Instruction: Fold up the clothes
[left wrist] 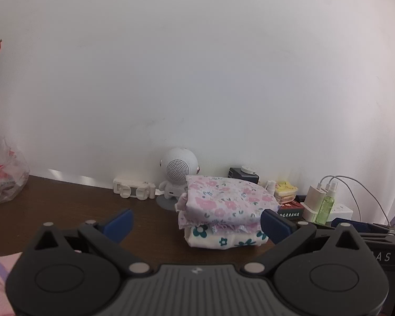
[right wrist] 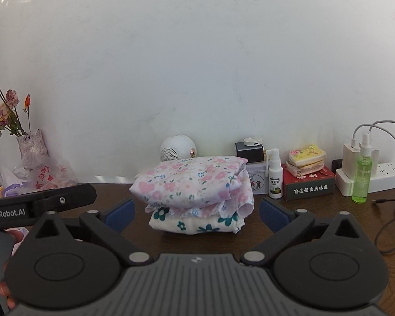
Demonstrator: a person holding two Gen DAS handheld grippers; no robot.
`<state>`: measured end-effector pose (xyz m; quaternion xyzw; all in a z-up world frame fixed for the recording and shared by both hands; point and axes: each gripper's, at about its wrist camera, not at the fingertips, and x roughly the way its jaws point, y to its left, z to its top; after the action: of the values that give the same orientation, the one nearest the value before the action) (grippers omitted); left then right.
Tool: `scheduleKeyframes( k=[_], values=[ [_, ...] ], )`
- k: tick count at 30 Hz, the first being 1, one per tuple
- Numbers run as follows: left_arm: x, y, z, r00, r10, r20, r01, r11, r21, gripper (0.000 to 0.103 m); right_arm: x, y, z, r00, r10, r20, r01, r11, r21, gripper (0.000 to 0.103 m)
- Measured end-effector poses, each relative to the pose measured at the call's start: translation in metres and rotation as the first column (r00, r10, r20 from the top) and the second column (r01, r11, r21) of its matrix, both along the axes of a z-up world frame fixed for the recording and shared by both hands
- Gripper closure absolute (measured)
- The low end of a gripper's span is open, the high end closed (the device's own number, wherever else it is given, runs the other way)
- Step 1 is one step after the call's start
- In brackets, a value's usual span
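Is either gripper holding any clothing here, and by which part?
Nothing is held. The left gripper and right gripper are open, short of the folded stack.

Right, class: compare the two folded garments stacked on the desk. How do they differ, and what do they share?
The pink-flowered garment lies on top; the cream garment with dark green flowers sits beneath it, on the desk. The pink-flowered garment has small pastel blooms and a ruffled edge, and overhangs; the cream one has larger, sparser flowers. Both are folded floral cloth, and neither is gripped.
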<state>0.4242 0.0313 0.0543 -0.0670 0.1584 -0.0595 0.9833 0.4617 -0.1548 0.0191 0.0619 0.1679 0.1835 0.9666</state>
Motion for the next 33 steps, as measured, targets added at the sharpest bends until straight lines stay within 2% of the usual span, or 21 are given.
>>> scheduleKeyframes(
  k=[8, 16, 19, 25, 33],
  values=[
    [-0.11, -0.011, 0.005, 1.0, -0.008, -0.015, 0.009, 0.999, 0.044, 0.0, -0.099, -0.008, 0.022, 0.998, -0.055, -0.024, 0.054, 0.998, -0.042, 0.0],
    [-0.217, -0.017, 0.004, 0.999, 0.016, -0.036, -0.013, 0.996, 0.087, 0.0, -0.204, -0.015, 0.023, 0.995, -0.091, -0.048, 0.08, 0.977, -0.196, 0.0],
    [-0.252, -0.022, -0.001, 0.998, 0.008, -0.06, -0.002, 0.996, 0.093, 0.0, -0.242, -0.02, 0.019, 0.993, -0.098, -0.065, 0.082, 0.973, -0.214, 0.0],
    [-0.312, -0.034, -0.015, 0.997, -0.007, -0.074, 0.017, 0.99, 0.143, 0.0, -0.299, -0.034, 0.014, 0.988, -0.103, -0.119, 0.078, 0.978, -0.196, 0.0],
    [-0.363, -0.04, -0.028, 0.994, -0.042, -0.106, 0.053, 0.993, 0.103, 0.0, -0.36, -0.047, 0.007, 0.983, -0.132, -0.129, 0.106, 0.977, -0.185, 0.0]
  ],
)
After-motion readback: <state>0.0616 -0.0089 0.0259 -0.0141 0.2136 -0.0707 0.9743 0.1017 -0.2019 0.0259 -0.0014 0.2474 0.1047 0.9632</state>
